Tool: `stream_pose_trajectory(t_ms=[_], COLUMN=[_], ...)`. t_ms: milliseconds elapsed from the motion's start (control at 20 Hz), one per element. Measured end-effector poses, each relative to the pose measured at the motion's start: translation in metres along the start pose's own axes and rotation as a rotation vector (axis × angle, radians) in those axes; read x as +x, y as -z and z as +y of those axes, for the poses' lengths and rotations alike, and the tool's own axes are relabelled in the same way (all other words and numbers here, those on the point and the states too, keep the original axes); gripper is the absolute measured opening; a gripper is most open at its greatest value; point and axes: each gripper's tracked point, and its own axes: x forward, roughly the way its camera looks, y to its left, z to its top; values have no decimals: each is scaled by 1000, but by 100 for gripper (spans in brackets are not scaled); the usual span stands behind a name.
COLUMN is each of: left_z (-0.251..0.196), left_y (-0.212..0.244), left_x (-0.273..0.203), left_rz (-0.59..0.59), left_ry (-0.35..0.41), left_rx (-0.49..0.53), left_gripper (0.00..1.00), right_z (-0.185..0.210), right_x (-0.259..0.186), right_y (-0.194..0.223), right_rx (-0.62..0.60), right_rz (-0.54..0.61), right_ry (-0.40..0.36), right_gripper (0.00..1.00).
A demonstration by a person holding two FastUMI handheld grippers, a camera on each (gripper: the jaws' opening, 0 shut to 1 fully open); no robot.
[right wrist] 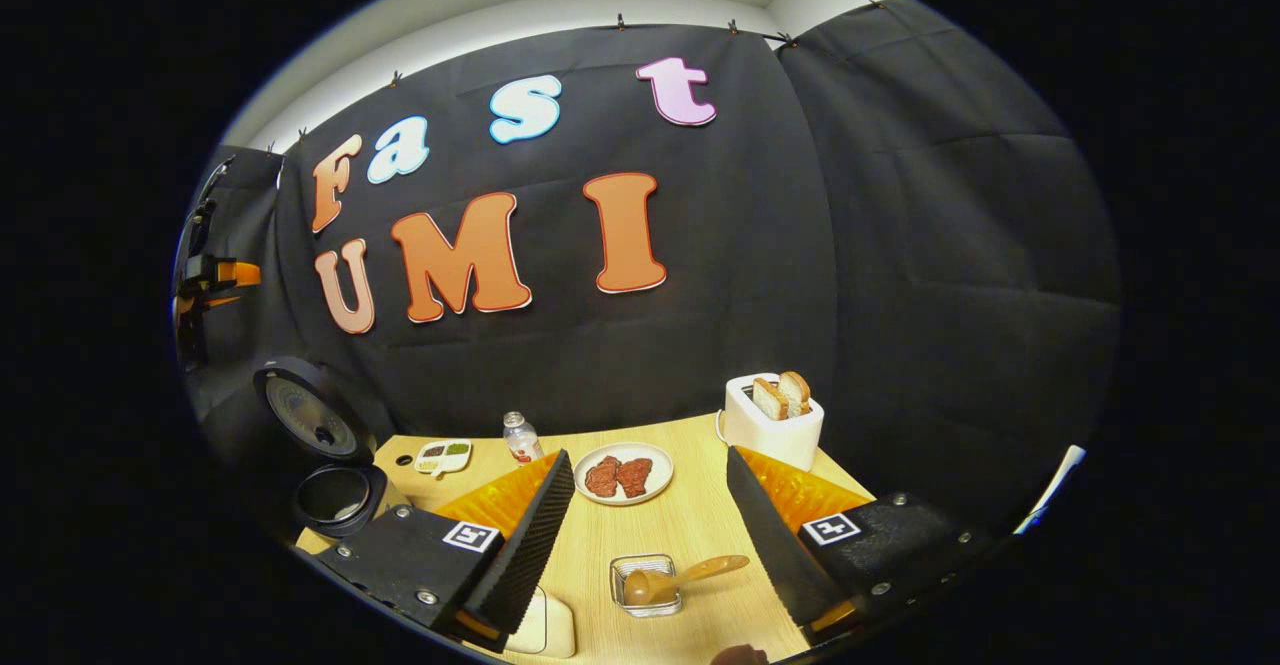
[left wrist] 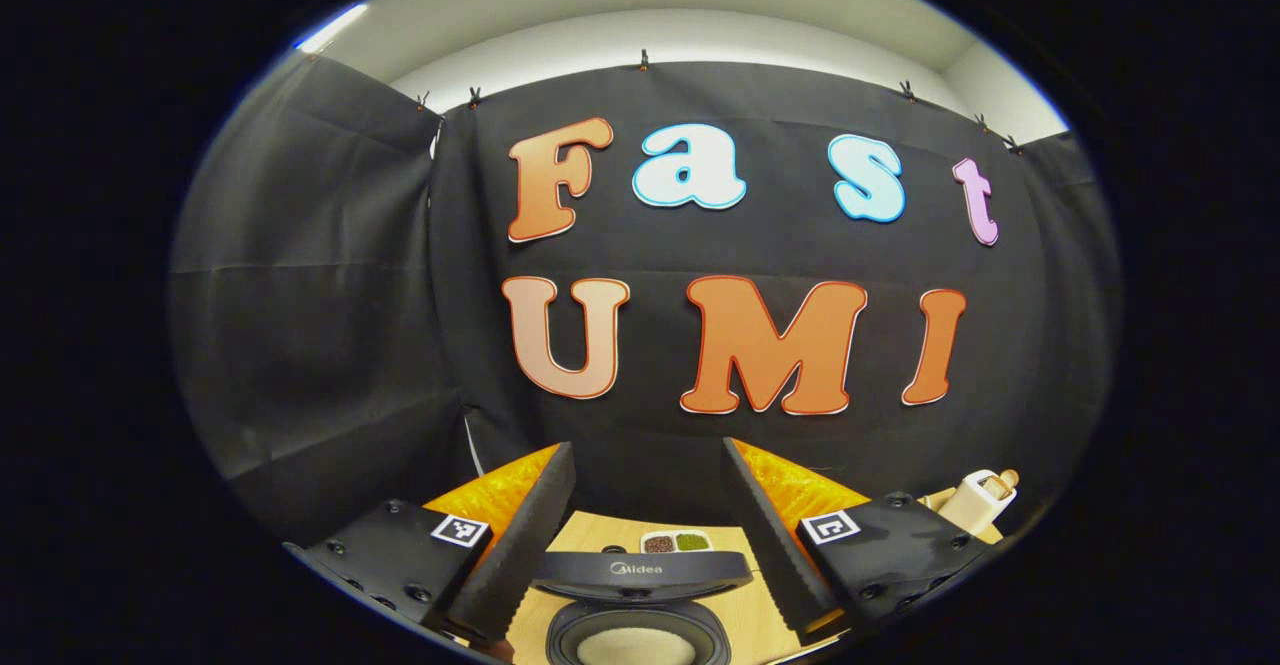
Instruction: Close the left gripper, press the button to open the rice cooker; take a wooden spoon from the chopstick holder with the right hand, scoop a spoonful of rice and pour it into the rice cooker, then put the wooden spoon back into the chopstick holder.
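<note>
The right gripper [right wrist: 650,535] hangs with its jaws released, and just ahead, between them, the wooden spoon [right wrist: 672,578] lies with its bowl in a small wire holder [right wrist: 645,585] on the tabletop [right wrist: 690,515], its handle slanting up toward the right jaw, so the right hand is much the nearer. Far left of the spoon, the rice cooker [right wrist: 328,465] stands with its lid raised. The left gripper [left wrist: 645,525] hovers directly above that cooker [left wrist: 640,605], jaws also spread and holding nothing.

"Midea" brand on the rice cooker [left wrist: 637,572] lid
</note>
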Motion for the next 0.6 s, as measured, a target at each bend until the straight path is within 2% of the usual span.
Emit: stream_pose_trajectory(t_ms=[100, 200, 300, 600], left_z=[4, 0, 3, -6], left_y=[10, 27, 50, 112], left_x=[18, 33, 45, 58], left_rz=[36, 80, 140, 254], left_ry=[2, 30, 27, 60], left_rx=[6, -4, 17, 6], left_gripper=[100, 94, 98, 95], right_z=[0, 1, 4, 10], right_x=[-3, -6, -8, -19], right_y=[-2, -4, -3, -4], right_rx=[0, 2, 7, 17], right_rz=[-1, -5, -4, -13], right_ry=[6, 14, 18, 25], right_gripper=[95, 95, 95, 95])
